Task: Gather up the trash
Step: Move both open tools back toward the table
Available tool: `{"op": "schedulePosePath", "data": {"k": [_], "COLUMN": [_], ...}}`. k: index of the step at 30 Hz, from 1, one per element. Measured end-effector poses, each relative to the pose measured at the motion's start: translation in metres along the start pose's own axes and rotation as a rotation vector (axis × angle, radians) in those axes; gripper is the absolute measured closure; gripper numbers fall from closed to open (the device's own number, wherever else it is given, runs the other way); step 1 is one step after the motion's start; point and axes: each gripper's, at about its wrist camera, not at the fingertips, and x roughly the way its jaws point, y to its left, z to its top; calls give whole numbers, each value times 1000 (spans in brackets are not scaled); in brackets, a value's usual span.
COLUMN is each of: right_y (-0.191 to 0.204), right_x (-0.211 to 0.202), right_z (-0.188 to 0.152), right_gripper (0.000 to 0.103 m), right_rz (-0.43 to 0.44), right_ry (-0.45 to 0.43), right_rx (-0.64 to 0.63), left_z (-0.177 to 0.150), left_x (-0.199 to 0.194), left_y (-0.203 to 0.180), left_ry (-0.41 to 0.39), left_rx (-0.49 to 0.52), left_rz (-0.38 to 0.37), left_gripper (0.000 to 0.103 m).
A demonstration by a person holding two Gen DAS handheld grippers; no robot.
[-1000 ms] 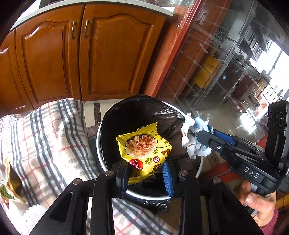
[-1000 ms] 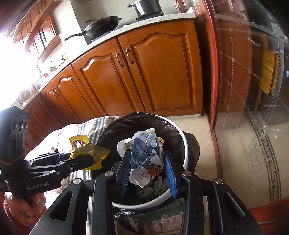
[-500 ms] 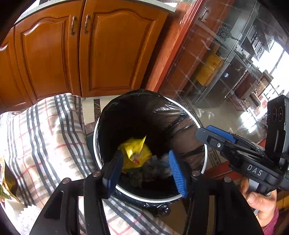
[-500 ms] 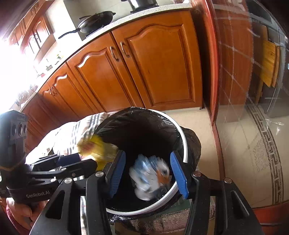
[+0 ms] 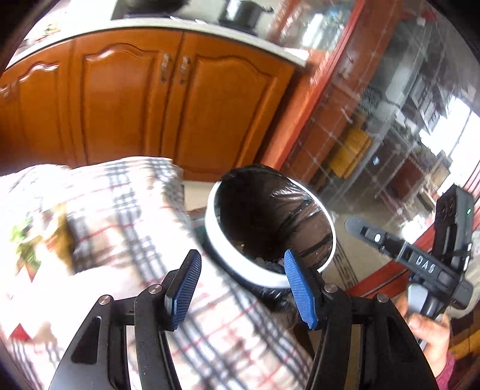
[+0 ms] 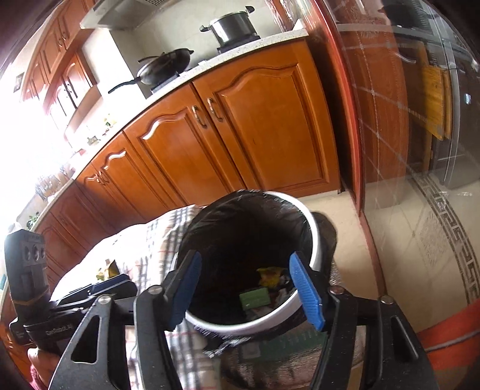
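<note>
The wooden cabinets (image 6: 228,132) fill the far side, a pot (image 6: 232,28) and a pan (image 6: 165,64) on the bench (image 6: 240,48) above them. A plaid cloth (image 5: 135,240) spreads at the near left. The white trash bin (image 6: 313,240) with its black liner stands right of the cloth. The right gripper (image 6: 244,292) hangs over the bin with its jaws wide apart and nothing between them. The left gripper (image 5: 240,289) is also spread wide and empty, over the bin's near rim and the cloth's edge. Trash lies at the bottom of the bin: a yellow wrapper (image 6: 270,274) and a green packet (image 6: 255,297), below the right gripper.
</note>
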Motion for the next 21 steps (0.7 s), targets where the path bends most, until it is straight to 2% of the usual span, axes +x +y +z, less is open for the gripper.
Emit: {"op": "schedulePosePath", "data": {"k": [5,14,21], "right_y": [26,77,119], "right_x": [-1,3,13], "right_z": [-27,-60,-81], "right_gripper": [34,34,34], "right_rz": [67,156,215], "right_ry": [19,76,129], "right_rx": [7,-30,-89], "left_z": [-33,-85,-113], "left_x": [-47,-124,-181], "left_y": [18,57,93], "left_ry": [-52,-94,-141], "left_rx": [-42,-125,-208], "left_rz": [32,110,182], "left_gripper": [45,44,44]}}
